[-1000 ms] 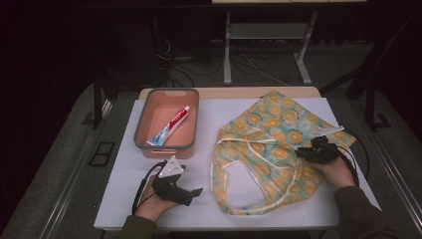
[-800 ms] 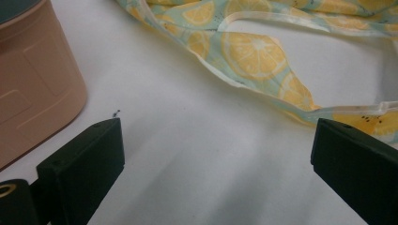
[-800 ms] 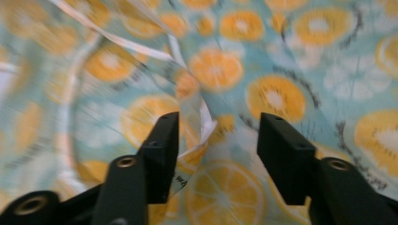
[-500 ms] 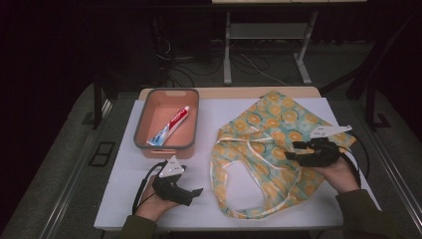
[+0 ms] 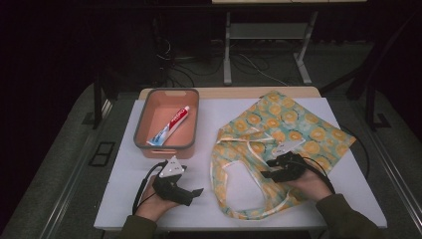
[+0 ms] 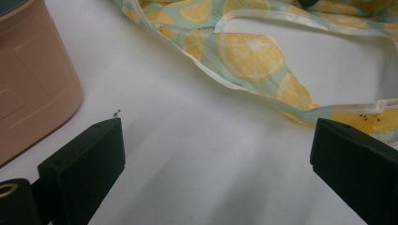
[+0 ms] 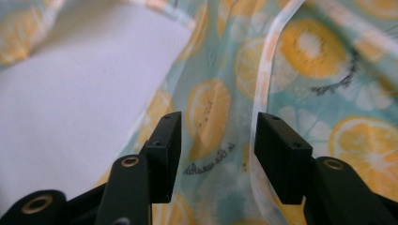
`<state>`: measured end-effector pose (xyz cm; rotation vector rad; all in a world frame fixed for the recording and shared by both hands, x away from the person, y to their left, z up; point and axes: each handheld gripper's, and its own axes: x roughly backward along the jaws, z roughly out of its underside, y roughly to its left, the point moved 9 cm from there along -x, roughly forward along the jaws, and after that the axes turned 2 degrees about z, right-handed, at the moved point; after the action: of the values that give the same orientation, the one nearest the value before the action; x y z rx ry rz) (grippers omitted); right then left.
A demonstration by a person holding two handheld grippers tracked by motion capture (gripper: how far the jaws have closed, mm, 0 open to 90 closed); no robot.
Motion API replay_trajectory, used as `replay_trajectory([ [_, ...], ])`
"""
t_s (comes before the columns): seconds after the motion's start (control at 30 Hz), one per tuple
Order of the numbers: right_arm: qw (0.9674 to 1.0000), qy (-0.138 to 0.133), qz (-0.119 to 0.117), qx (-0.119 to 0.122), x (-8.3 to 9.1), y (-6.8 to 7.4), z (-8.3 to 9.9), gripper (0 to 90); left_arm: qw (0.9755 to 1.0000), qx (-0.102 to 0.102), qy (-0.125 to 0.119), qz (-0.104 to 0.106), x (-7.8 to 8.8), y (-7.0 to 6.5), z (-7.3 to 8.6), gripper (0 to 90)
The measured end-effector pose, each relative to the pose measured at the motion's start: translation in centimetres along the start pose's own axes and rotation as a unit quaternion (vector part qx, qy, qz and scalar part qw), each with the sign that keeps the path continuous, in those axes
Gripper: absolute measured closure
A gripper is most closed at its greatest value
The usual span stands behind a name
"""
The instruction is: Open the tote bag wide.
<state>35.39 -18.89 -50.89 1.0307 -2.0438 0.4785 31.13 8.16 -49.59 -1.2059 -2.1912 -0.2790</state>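
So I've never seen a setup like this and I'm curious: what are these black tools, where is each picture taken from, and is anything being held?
A person sits at a white table with a hand-held two-jaw gripper in each hand. One picture looks down from above; the other two come from small cameras riding on the grippers, looking along their black jaws.

The left gripper rests over bare table, jaws wide apart with nothing between them. The right gripper is above a lemon-print cloth bag; its jaws have just been closing a little, but they are apart and grip nothing. A pale handle strap of the bag runs just beyond them.

Farther back stands a pink bin with a toothpaste tube inside.
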Motion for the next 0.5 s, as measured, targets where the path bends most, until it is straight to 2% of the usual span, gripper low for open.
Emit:
replay_trajectory([
  [0.07,1.0,0.005,0.005,0.003,-0.3,0.0,0.2,56.4,1.0,0.0,0.0,0.0,0.0,0.0,0.0,2.2],
  [0.2,0.9998,-0.001,0.019,0.001,-0.3,-0.6,0.2,80.1,1.0,0.0,0.001,-0.001,0.0,0.0,0.0,2.2],
  [0.27,0.9998,-0.002,0.018,-0.004,-0.2,-0.7,0.2,87.3,1.0,0.0,0.0,0.0,0.0,0.0,0.0,2.2],
  [0.37,1.0,-0.003,0.008,-0.005,0.0,-0.2,0.2,88.7,1.0,0.0,0.0,-0.001,0.0,0.0,0.0,2.2],
  [0.5,0.9999,-0.006,-0.014,-0.002,0.6,1.5,0.0,89.3,1.0,0.0,-0.001,-0.002,0.1,0.0,0.0,2.2],
])
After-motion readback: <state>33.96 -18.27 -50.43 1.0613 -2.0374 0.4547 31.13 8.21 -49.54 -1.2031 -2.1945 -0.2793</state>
